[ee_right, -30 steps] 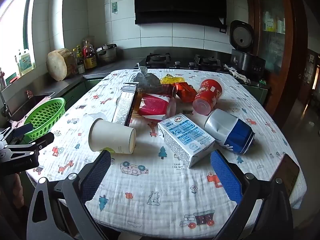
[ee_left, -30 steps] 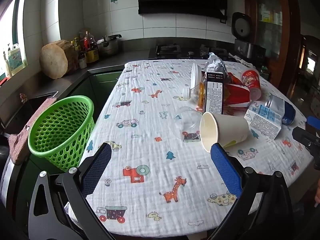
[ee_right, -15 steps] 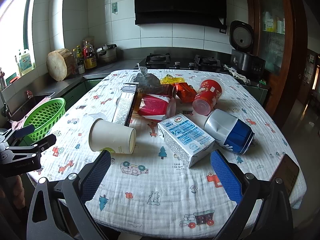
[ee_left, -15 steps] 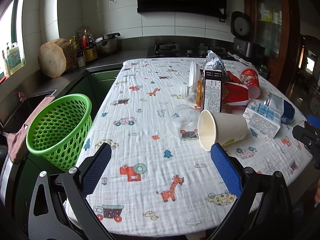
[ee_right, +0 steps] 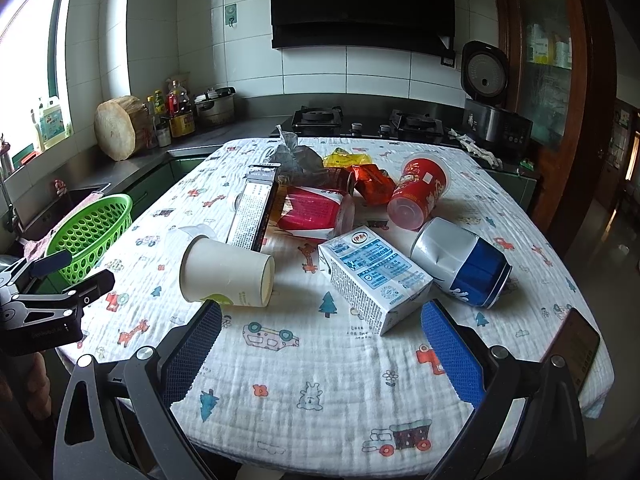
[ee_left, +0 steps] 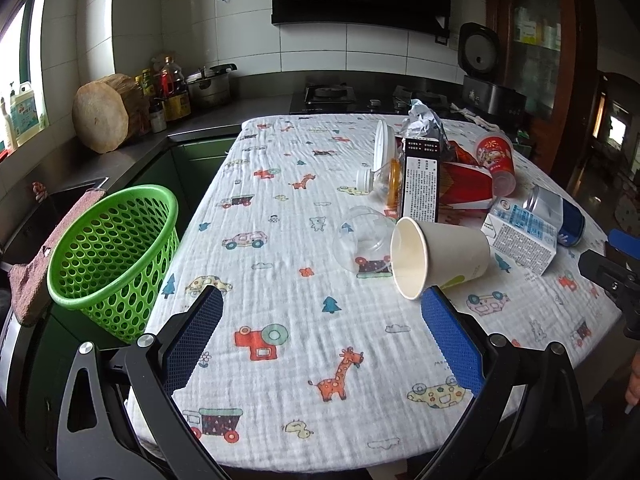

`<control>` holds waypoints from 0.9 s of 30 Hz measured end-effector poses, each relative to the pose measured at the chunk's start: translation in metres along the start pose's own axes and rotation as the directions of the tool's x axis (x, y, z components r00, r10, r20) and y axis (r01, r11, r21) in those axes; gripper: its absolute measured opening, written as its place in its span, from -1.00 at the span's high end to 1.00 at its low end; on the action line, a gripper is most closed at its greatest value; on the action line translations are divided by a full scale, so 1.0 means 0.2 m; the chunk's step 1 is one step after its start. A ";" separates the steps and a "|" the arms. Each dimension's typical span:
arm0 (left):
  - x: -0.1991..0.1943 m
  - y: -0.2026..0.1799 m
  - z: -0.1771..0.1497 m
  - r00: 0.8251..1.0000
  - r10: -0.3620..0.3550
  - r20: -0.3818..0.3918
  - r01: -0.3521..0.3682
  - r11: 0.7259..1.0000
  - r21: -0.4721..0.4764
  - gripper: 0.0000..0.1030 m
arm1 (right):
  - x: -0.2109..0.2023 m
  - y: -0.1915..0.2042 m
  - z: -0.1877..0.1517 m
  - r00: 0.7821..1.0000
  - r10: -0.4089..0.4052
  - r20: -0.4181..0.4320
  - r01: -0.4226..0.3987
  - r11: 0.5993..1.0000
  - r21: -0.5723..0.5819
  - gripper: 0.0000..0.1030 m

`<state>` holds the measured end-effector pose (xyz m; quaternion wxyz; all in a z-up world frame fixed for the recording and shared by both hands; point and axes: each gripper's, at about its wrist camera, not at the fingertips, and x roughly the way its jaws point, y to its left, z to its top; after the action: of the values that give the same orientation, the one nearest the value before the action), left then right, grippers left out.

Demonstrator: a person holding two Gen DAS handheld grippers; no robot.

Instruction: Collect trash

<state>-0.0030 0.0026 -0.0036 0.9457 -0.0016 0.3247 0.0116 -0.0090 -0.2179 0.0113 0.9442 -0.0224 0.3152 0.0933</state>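
left fingers: left gripper is hanging over the near edge of the bench, spread wide, holding nothing; blue pads are showing on both sides.
right fingers: right gripper is also spread wide and empty, hovering low over the near bench edge, pointing at the trash pile.
nearest trash, left: paper cup is lying on its side, mouth facing the left camera, just beyond the right-hand pad; clear plastic cup is lying touching it on the left.
nearest trash, right: milk carton is lying flat just ahead between the fingers; dented blue can is sitting just beside it to the right; paper cup to the left.
further trash: red cup, red packet, long box, crumpled wrappers are piling up mid-bench, touching or overlapping.
bin: green basket is standing off the left edge of the bench, apparently empty, well apart from the pile.
other: phone is lying at the right bench edge, likely not trash.
step: seemingly the start, approaching for a first pick; nothing collected yet.
next move: probably advancing the left fingers around the paper cup, or right around the carton, closing gently so it is not crushing, then carrying to the basket.
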 end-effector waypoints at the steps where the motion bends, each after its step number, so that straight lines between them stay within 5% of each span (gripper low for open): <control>1: 0.00 0.00 0.00 1.000 0.002 0.001 -0.002 1.000 0.002 -0.91 | 0.00 0.00 0.00 1.000 0.001 0.001 -0.001 1.000 0.000 -0.88; 27: 0.02 0.00 0.01 0.999 -0.036 -0.007 0.036 0.999 -0.004 -0.91 | 0.02 0.02 -0.01 1.000 0.000 -0.003 0.000 1.000 -0.003 -0.88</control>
<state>0.0003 0.0025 -0.0045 0.9446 -0.0093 0.3281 -0.0047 -0.0078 -0.2138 0.0080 0.9436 -0.0240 0.3165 0.0936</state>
